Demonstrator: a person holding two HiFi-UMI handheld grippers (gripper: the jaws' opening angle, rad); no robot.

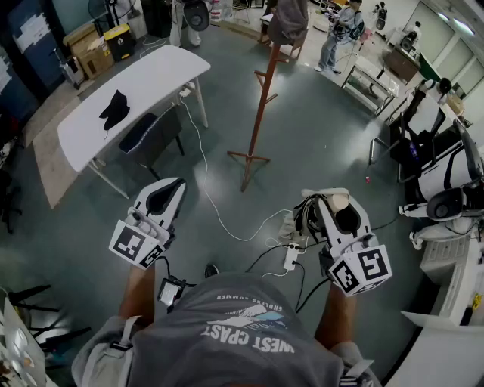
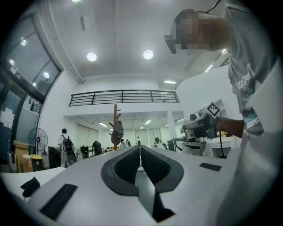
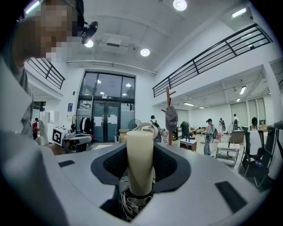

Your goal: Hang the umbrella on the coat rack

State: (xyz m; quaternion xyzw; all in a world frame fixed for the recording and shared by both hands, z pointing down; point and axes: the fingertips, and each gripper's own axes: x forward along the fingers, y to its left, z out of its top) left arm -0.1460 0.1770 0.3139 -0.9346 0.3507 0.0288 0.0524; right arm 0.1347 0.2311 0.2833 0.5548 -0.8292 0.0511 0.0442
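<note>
umbrella (image 3: 139,165): folded and carried in the right gripper (image 3: 140,148), whose fingers are clamped on its cream handle. The handle runs out along the fingers, and the dark canopy bunches back by the gripper's body. I judge that a hold on the handle leaves the pale loop (image 3: 148,128) at the far end free to catch a peg.
left gripper (image 2: 140,152): fingers together with nothing between them, held level at the near left and apart from the umbrella. It looks kept in reserve, since one hand bears the load.
coat rack (image 1: 261,106): a brown wooden post on a splayed foot, at the far centre and well apart from both grippers. A grey garment (image 1: 287,19) already hangs at its top, so a lower peg seems the likelier target. Both grippers face roughly toward it, so the carry is not yet done.
floor (image 1: 333,143): smooth grey-green. A white cable (image 1: 208,189) snakes from the bench to a power strip (image 1: 291,257) near the person's feet, a possible trip risk on the way.
white bench (image 1: 151,79): far left, carrying a black cloth (image 1: 115,109), with a dark seat (image 1: 147,134) tucked beneath.
room: a large bright hall with ceiling lamps (image 2: 91,56), a railed gallery (image 2: 124,96), glass doors (image 3: 106,114) and other people (image 1: 338,30) at the far side.
</note>
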